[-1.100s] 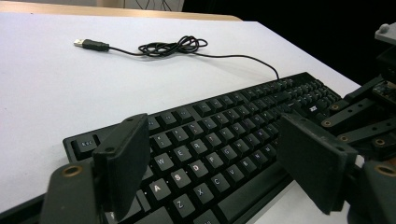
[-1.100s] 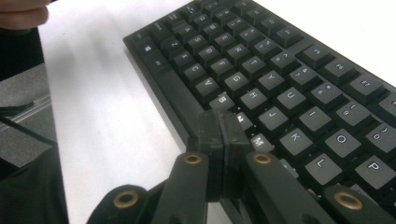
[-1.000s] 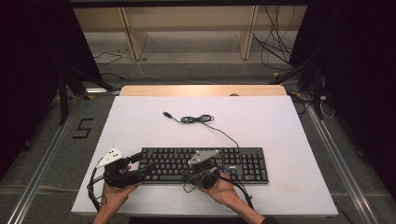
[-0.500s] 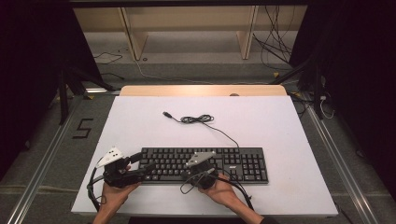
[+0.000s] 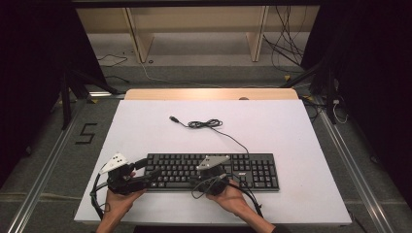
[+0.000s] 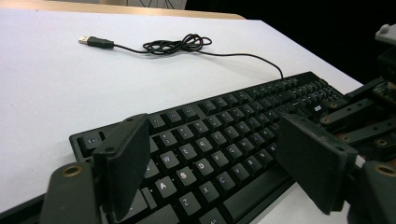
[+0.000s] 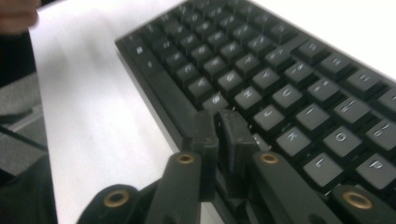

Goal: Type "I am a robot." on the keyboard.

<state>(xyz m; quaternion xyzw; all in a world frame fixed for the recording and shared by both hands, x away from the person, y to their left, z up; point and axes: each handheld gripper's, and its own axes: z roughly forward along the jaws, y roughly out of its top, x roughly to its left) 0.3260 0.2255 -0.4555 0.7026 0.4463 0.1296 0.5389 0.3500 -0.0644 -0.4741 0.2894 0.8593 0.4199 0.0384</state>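
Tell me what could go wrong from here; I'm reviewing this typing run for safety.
1. The right claw, nearly closed with nothing between its jaws, which have just been opening, sits over the lower rows of the black plastic keyboard; wider tips might press two keys together.
2. The left claw stands open over the left-hand keys; lowering it could snag keycaps.
3. A push could slide the keyboard on the white table, dragging its thin black coiled cable.

**A recording lab, by the look of it**

I'm looking into a staged test space: a white bench [image 5: 301, 145] on a grey floor between metal rails [image 5: 43, 174], black curtains [image 5: 29, 73] on both sides, loose cables [image 5: 286, 48] behind, bare wooden shelving [image 5: 194, 29], and a taped "5" [image 5: 85, 133] marking the floor
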